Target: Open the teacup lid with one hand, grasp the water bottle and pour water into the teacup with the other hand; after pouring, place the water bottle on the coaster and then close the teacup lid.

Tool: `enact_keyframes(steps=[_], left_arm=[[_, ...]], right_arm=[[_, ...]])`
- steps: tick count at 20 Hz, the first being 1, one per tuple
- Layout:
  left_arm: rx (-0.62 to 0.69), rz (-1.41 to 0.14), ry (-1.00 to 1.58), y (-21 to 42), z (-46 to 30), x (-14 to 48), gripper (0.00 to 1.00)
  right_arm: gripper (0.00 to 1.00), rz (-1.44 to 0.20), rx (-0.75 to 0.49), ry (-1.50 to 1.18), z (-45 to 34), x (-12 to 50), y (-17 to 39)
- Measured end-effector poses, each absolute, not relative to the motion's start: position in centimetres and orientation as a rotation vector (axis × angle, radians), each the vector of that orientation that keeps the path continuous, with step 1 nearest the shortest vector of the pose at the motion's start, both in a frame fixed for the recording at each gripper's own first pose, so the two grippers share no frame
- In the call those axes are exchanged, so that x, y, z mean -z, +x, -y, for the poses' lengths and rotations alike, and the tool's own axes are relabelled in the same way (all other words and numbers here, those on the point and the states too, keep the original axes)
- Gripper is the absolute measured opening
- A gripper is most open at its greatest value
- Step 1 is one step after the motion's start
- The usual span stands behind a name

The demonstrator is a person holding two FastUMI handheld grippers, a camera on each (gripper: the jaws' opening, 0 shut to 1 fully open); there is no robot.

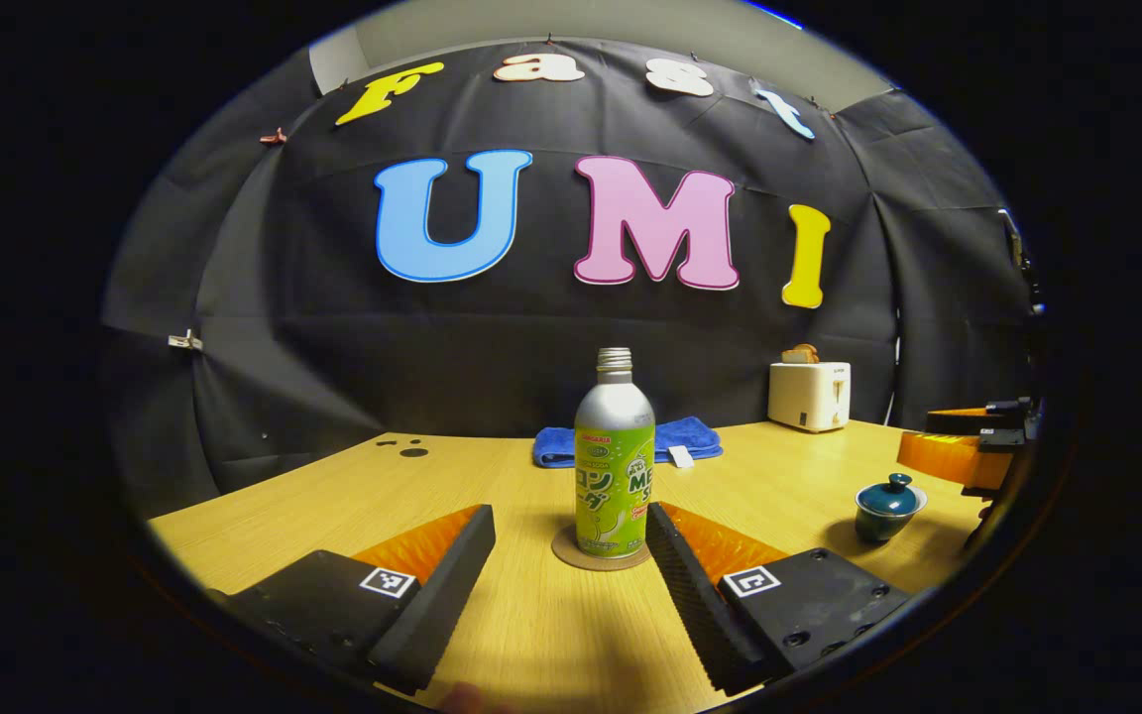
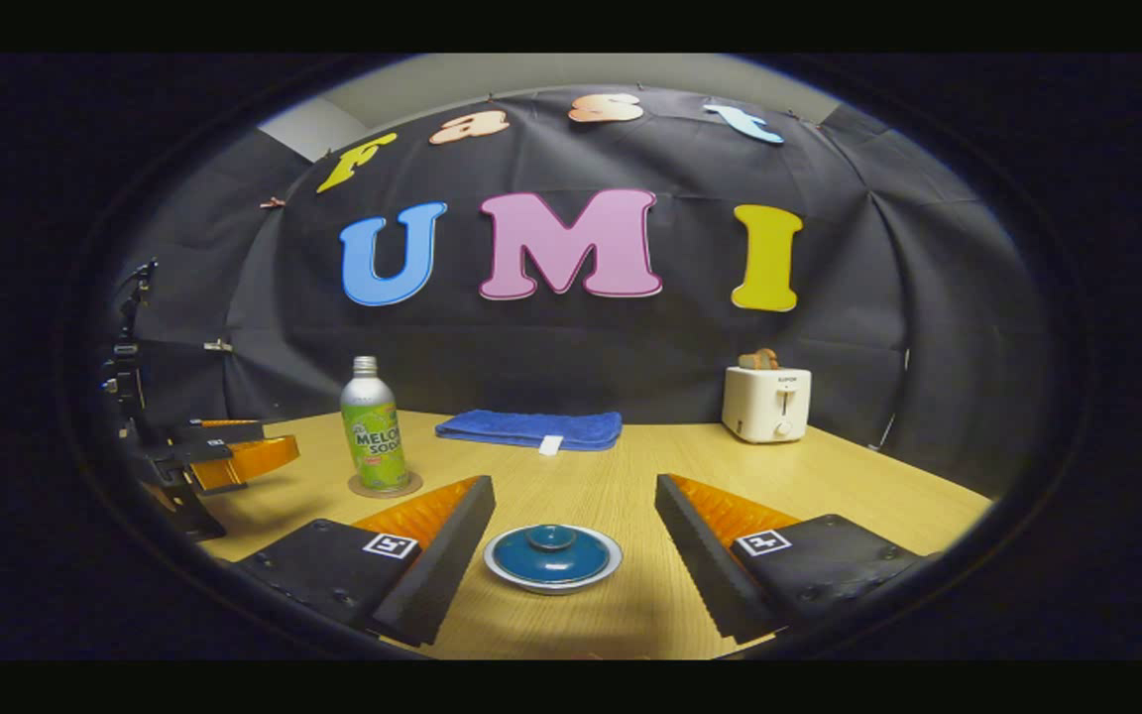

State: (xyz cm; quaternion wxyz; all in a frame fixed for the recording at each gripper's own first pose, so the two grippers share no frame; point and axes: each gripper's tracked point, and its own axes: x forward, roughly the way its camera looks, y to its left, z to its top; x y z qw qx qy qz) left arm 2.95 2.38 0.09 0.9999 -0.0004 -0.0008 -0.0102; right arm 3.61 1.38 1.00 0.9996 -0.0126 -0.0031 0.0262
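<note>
A silver and green bottle [image 1: 615, 466] stands upright on a round brown coaster [image 1: 567, 553], with no cap on its threaded neck. My left gripper [image 1: 571, 531] is open, its fingers flanking the bottle's base without touching it. The dark teal teacup [image 1: 888, 508] sits to the right with its lid on. In the right gripper view the teacup lid [image 2: 551, 551] lies just ahead, between the open fingers of my right gripper [image 2: 573, 511], which hovers above it. The bottle [image 2: 373, 426] and coaster [image 2: 385, 486] stand at the left there, beside the left gripper [image 2: 234, 458].
A folded blue towel [image 1: 628, 442] lies at the back of the wooden table [image 1: 492, 476]. A white toaster [image 1: 809, 395] with bread in it stands at the back right. The right gripper [image 1: 958, 451] shows at the far right of the left gripper view.
</note>
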Motion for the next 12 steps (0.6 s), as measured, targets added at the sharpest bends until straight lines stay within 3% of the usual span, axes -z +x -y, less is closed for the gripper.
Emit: enact_keyframes(steps=[2, 3, 7, 12], left_arm=[[-0.035, -0.002, -0.002, 2.7, -3.0, 0.0, 0.97], [-0.039, -0.002, -0.001, 2.4, -2.5, 0.0, 0.97], [-0.057, -0.004, -0.001, 2.1, -1.8, -0.1, 0.97], [0.013, 0.001, 0.0, 1.8, 0.3, -0.1, 0.97]], right_arm=[[0.96, 0.027, -0.038, -0.044, -1.0, -1.0, 3.2], [1.0, 0.029, -0.038, -0.048, -1.1, -0.7, 3.2], [1.0, -0.013, -0.071, 0.009, -1.9, 0.5, 3.8], [0.99, -0.001, -0.061, -0.001, -1.7, 0.5, 3.9]])
